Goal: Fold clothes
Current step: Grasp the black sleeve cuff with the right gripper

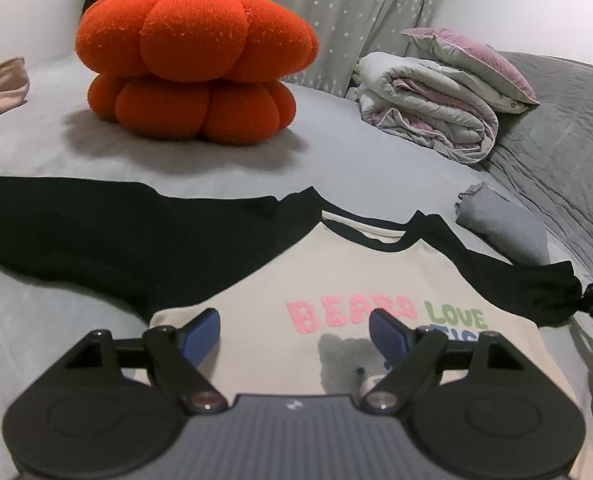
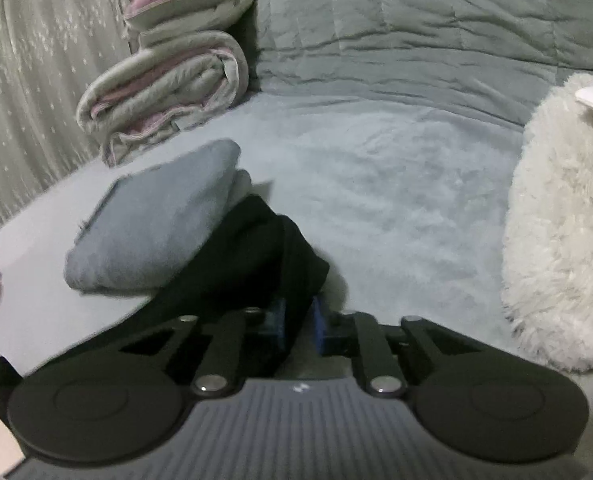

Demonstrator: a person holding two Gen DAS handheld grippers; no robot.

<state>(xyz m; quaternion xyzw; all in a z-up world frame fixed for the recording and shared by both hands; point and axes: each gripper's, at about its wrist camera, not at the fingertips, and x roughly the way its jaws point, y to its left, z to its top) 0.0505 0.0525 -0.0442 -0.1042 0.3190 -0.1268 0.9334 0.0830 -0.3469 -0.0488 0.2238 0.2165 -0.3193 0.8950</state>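
Observation:
A cream shirt (image 1: 336,276) with black raglan sleeves and pink and green lettering lies flat on the grey bed. Its left black sleeve (image 1: 76,236) is spread out to the left. Its right black sleeve (image 1: 536,292) runs to the right edge of the left wrist view, where its cuff is bunched. My left gripper (image 1: 294,332) is open, with blue pads, and hovers over the shirt's chest. My right gripper (image 2: 298,320) is shut on the black sleeve (image 2: 264,248), which bunches up between its blue pads.
An orange pumpkin cushion (image 1: 192,64) sits behind the shirt. A folded grey garment (image 2: 152,216) lies by the right sleeve and shows in the left wrist view too (image 1: 504,228). A rolled grey and pink quilt (image 1: 436,104) is further back. A white fluffy cushion (image 2: 560,220) stands at right.

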